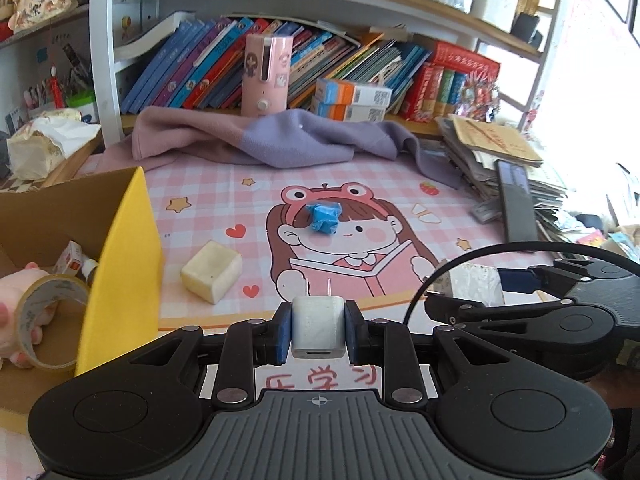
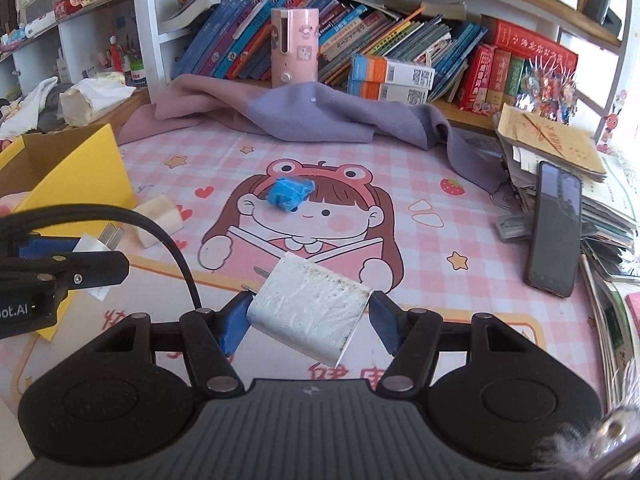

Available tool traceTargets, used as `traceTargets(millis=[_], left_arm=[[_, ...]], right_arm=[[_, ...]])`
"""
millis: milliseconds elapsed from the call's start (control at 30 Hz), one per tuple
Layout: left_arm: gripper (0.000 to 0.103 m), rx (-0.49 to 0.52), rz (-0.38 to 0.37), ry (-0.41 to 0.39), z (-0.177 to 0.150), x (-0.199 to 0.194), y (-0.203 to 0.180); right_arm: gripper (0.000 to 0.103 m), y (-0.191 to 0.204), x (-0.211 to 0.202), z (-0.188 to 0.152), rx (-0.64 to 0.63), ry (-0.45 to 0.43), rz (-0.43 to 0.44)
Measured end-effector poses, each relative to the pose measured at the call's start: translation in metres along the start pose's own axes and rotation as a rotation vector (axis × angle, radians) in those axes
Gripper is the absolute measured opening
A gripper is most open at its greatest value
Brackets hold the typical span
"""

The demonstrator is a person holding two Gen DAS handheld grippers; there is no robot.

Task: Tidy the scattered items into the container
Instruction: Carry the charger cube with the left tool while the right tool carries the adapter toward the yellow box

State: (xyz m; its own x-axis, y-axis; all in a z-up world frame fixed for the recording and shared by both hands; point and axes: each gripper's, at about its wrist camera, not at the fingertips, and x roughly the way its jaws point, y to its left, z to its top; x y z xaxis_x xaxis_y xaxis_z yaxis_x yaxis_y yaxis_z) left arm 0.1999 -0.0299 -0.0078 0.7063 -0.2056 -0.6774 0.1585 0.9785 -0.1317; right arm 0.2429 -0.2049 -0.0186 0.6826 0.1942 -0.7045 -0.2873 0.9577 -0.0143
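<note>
My left gripper is shut on a small white plug adapter, prongs pointing forward, just right of the yellow cardboard box. My right gripper is shut on a larger white charger block, held tilted above the pink mat. The right gripper also shows in the left wrist view. A cream eraser block lies on the mat near the box. A crumpled blue wrapper lies mid-mat on the cartoon girl's head. The box holds a tape roll, a pink toy and a small bottle.
A purple-pink cloth lies at the mat's back edge before a bookshelf with a pink cylinder. A paper stack and a leaning black phone stand at the right. A black cable arcs from the left gripper.
</note>
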Motion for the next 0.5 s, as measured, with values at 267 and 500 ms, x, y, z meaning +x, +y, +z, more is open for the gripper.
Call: traceTargets(millis=[267, 500], left_arm=[[0.025, 0.031, -0.042, -0.038, -0.019, -0.035, 0.013], [0.025, 0.048, -0.071, -0.048, -0.049, -0.074, 0.032]], right_arm=[[0.062, 0.031, -0.031, -0.015, 0.013, -0.029, -0.042], [0.062, 0.068, -0.063, -0.042, 0.036, -0.038, -0.085]])
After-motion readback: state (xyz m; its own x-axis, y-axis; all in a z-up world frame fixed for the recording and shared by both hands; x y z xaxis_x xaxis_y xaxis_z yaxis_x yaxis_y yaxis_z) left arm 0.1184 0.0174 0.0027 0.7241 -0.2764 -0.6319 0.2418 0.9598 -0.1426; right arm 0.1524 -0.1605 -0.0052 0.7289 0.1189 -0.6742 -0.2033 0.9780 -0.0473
